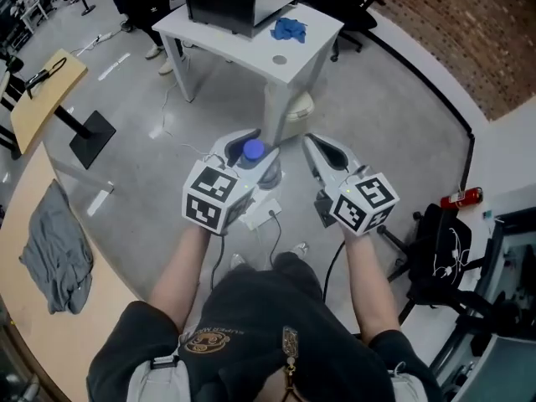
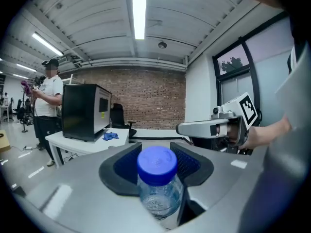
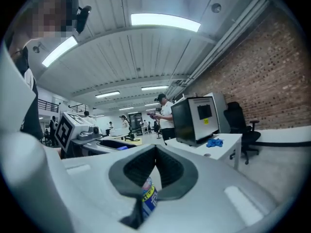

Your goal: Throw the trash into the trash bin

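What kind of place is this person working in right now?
Probably an open-plan lab or workshop-style office: a white table carrying a black boxy machine, an office chair beside it, and a bare brick wall under strip ceiling lights.

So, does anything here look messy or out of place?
A grey cloth lies crumpled on the curved wooden counter at the left. Something blue and crumpled, perhaps gloves, lies on the white table. Nothing looks spilled or broken.
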`<state>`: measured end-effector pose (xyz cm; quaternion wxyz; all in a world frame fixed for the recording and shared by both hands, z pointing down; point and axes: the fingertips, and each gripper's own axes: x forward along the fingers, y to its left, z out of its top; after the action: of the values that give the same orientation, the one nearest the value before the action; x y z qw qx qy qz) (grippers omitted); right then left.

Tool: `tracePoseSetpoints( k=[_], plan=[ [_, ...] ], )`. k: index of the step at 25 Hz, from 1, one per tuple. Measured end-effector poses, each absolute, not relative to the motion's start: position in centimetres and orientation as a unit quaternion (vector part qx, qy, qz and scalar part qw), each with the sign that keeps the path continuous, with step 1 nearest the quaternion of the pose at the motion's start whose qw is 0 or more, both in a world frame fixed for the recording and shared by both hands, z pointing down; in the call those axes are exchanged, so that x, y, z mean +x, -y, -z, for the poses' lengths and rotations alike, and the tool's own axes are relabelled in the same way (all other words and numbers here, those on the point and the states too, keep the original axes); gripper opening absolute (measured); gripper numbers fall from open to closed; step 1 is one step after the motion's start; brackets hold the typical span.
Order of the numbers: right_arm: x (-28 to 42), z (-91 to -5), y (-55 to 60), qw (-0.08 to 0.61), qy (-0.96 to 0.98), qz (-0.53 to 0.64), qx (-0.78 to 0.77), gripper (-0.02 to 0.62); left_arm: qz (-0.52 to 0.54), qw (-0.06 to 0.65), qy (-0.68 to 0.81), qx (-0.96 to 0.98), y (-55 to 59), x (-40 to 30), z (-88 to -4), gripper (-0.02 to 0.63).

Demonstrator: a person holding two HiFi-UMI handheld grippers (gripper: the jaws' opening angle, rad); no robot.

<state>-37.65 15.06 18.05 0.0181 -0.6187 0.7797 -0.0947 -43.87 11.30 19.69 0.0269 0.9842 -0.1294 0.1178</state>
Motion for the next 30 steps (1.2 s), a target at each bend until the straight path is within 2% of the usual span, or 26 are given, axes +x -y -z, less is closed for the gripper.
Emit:
tracePoseSetpoints(
  k=[15, 24, 30],
  plan=[
    [-13.6, -20.4, -22.2, 0.062, -0.732, 0.116, -0.669, 0.003, -0.154, 0.013, 0.07, 0.985, -17.1, -19.6, -21.4, 0.193],
    [-4.1, -20.0, -23.9, 0.11, -0.696, 0.106, -0.701, 0.003, -0.167, -0.013, 0.04, 0.985, -18.1, -10.8, -20.7, 0.193],
    [0.2, -21.3, -20.2, 0.086, -0.71, 0.11, -0.69, 0.003, -0.162, 0.005, 0.047, 0.986, -14.7, -5.8, -22.6, 0.193]
  ],
)
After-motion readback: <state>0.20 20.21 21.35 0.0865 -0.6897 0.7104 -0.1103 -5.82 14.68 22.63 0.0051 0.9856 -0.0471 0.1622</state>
